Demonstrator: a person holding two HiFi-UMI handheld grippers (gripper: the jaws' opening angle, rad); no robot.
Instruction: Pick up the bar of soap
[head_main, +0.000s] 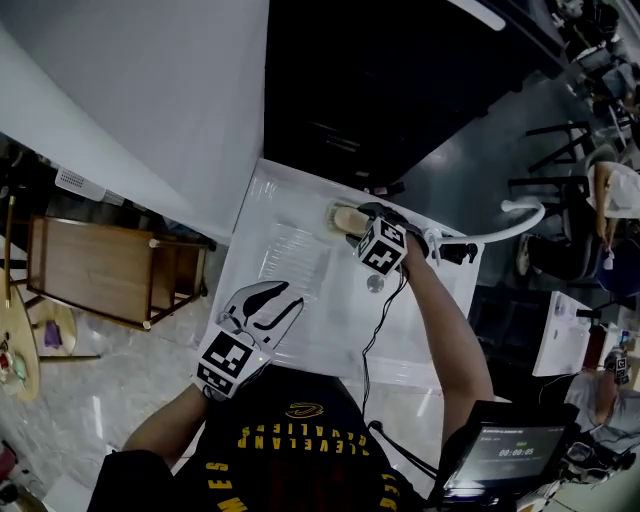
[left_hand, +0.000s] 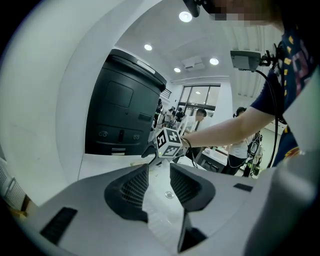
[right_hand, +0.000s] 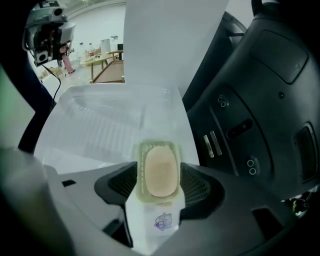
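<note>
A pale tan bar of soap (right_hand: 161, 172) lies in a yellow-green dish (right_hand: 141, 150) on the back rim of a white sink (head_main: 290, 260). My right gripper (right_hand: 159, 186) reaches over that rim, its ribbed pads (right_hand: 197, 182) standing on either side of the dish, open and close to its edges. In the head view the soap (head_main: 346, 216) shows just beyond the right gripper (head_main: 362, 218). My left gripper (head_main: 262, 305) hovers over the sink's near left part, open with nothing between its jaws. The left gripper view shows the right gripper's marker cube (left_hand: 169, 142) ahead.
A drain (head_main: 375, 284) sits in the basin floor. A curved white faucet (head_main: 510, 225) rises at the right. A black machine (right_hand: 260, 100) stands right behind the sink. A wooden stool (head_main: 110, 270) is at the left on the floor. Other people stand far off.
</note>
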